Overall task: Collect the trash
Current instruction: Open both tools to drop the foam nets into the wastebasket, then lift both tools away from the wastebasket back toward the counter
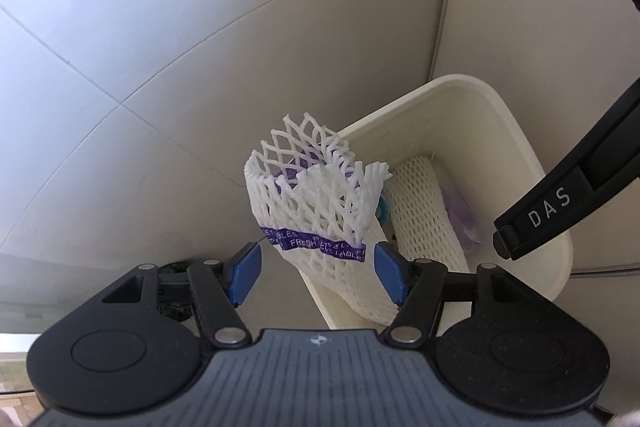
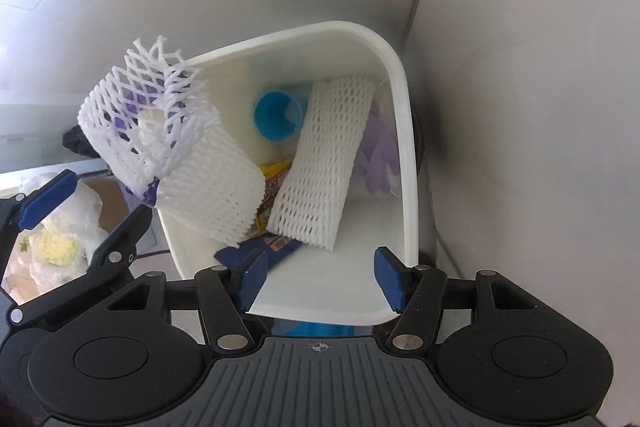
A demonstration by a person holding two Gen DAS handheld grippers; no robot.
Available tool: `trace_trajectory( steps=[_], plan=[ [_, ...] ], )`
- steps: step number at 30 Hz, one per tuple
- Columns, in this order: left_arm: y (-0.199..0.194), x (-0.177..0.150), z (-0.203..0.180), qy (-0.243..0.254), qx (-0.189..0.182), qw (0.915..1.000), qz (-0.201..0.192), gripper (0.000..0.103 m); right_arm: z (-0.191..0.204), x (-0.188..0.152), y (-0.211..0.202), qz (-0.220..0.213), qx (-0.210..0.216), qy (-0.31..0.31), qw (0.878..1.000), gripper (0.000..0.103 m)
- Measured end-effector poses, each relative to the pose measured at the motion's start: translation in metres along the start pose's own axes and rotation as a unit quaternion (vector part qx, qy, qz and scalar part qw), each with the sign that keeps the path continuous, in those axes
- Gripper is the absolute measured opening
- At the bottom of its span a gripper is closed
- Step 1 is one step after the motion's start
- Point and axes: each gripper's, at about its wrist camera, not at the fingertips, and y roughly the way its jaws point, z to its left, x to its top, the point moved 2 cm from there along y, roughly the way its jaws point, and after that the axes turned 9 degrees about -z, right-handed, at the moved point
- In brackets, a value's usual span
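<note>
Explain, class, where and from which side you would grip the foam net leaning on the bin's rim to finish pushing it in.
Grip the foam net just below its frayed top end, which sticks up outside the white bin, probably coming from above. It leans tilted over the rim, lower end already inside, so that raised end is freest. Both the left claw and the right claw stand open and empty.

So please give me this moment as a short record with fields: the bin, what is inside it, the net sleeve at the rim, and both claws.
bin: white bin, beside a wall
inside: foam net sleeve, blue cup, snack wrapper, purple glove
at rim: foam net with purple band, leaning over the bin's edge
left claw: open, net between the pads, not pressed
right claw: open, empty, over the bin
</note>
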Motion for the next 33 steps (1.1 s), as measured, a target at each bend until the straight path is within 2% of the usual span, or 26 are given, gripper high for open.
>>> trace_trajectory(
  steps=[7, 10, 17, 20, 26, 33],
  plan=[
    [-0.022, 0.002, 0.012, -0.014, -0.006, 0.9999, -0.007, 0.062, 0.006, -0.008, -0.008, -0.011, 0.001, -0.015, 1.0, 0.061],
    [-0.015, -0.005, 0.016, -0.024, -0.007, 0.9997, -0.007, 0.062, 0.01, -0.011, -0.015, -0.017, -0.001, -0.026, 1.0, 0.061],
    [-0.038, -0.017, 0.029, -0.064, -0.008, 0.9979, -0.008, 0.065, 0.023, -0.024, -0.038, -0.041, 0.0, -0.065, 0.997, 0.061],
    [-0.046, -0.021, 0.035, -0.077, -0.008, 0.997, -0.008, 0.066, 0.028, -0.032, -0.05, -0.052, 0.002, -0.083, 0.995, 0.066],
    [-0.064, -0.027, 0.04, -0.101, -0.013, 0.9948, -0.003, 0.075, 0.037, -0.049, -0.077, -0.079, 0.004, -0.116, 0.99, 0.067],
    [-0.079, -0.024, 0.046, -0.12, -0.016, 0.9927, 0.004, 0.091, 0.036, -0.068, -0.119, -0.135, 0.027, -0.117, 0.984, 0.071]
  ],
)
